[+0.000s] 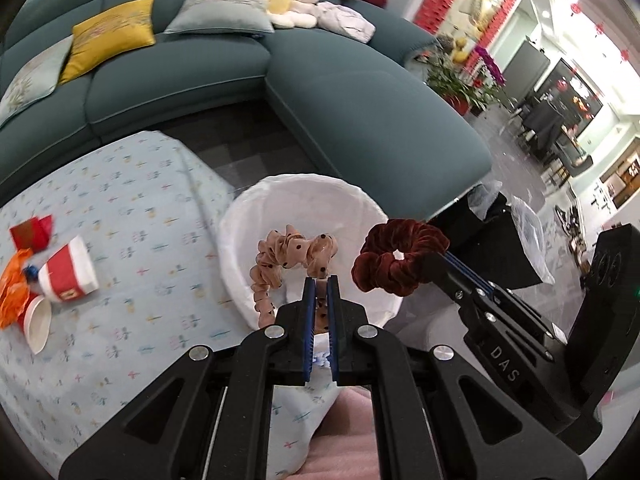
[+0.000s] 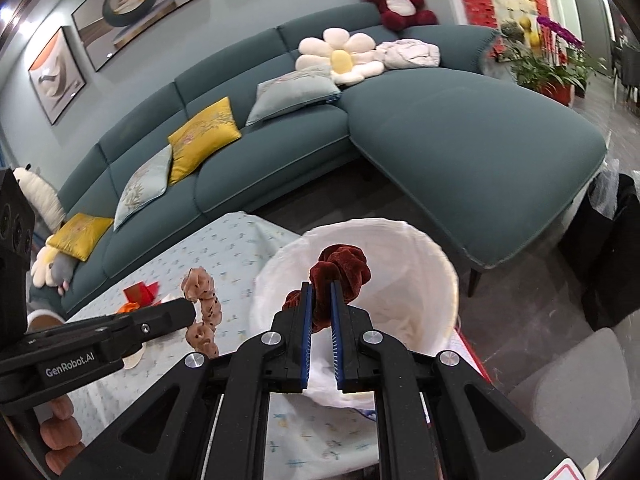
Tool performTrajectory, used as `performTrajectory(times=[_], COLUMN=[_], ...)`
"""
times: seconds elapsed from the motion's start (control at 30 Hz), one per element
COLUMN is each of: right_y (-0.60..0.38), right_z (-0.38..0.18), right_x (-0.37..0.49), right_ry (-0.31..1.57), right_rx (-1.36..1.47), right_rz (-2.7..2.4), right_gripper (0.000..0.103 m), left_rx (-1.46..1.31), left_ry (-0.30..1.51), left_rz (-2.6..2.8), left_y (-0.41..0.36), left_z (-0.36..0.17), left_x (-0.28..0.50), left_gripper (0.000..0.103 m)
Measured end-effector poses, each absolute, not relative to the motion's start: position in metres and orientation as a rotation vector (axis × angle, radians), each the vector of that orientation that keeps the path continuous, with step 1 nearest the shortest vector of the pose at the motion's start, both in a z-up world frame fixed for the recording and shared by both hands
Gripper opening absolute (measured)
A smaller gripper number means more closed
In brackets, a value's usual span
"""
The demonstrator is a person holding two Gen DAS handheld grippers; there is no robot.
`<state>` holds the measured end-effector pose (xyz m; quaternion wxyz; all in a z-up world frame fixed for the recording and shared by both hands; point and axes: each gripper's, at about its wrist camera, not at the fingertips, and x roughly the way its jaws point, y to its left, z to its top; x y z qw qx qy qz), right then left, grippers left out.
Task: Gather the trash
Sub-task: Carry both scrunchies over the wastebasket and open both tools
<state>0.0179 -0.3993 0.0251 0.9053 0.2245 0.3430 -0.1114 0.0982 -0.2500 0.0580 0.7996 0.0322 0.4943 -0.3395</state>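
Observation:
My left gripper (image 1: 321,280) is shut on a beige dotted scrunchie (image 1: 286,260), which hangs over the white-lined bin (image 1: 256,216). My right gripper (image 2: 321,286) is shut on a dark red velvet scrunchie (image 2: 342,266) above the same bin (image 2: 424,280). In the left wrist view the red scrunchie (image 1: 398,256) and the right gripper (image 1: 448,258) hang just right of the bin. The right wrist view shows the beige scrunchie (image 2: 204,304) at the left gripper's tip (image 2: 190,308), left of the bin. On the table lie a tipped red-and-white paper cup (image 1: 70,270), orange wrapper (image 1: 12,292) and red paper (image 1: 32,232).
The table wears a pale blue patterned cloth (image 1: 132,208); the bin stands at its right end. Behind runs a teal corner sofa (image 1: 360,120) with cushions. A black bag (image 2: 616,256) stands on the floor to the right. A second paper cup (image 1: 38,322) lies near the table's left.

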Motion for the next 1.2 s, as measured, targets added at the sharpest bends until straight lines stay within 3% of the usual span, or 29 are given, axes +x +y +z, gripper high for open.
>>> performTrajectory(times=[0.4, 0.43, 0.5, 0.53, 0.57, 0.63, 1.2], right_y=[-0.412, -0.412, -0.411, -0.411, -0.411, -0.41, -0.366], right_z=[0.011, 0.01, 0.01, 0.011, 0.011, 0.013, 0.027], right_x=[0.018, 0.019, 0.019, 0.019, 0.019, 0.017, 0.024], right_ry=[0.726, 0.728, 0.723, 0.722, 0.719, 0.708, 0.721], right_rx=[0.474, 0.47, 0.465, 0.466, 0.467, 0.465, 0.423], right_rz=[-0.242, -0.245, -0.263, -0.267, -0.27, -0.274, -0.212], right_gripper=[0.01, 0.013, 0.016, 0.022, 0.031, 0.036, 0.042], left_rx=[0.11, 0.109, 0.113, 0.114, 0.11, 0.111, 0.017], left_ry=[1.07, 1.071, 1.065, 1.062, 1.053, 1.047, 1.042], left_rz=[-0.751, -0.746, -0.726, -0.71, -0.695, -0.682, -0.522], left_y=[-0.28, -0.281, -0.28, -0.279, -0.276, -0.272, -0.191], left_z=[0.047, 0.046, 0.046, 0.046, 0.047, 0.048, 0.049], left_x=[0.098, 0.099, 0.1, 0.1, 0.1, 0.1, 0.108], left_gripper=[0.006, 0.009, 0.026, 0.041, 0.047, 0.048, 0.059])
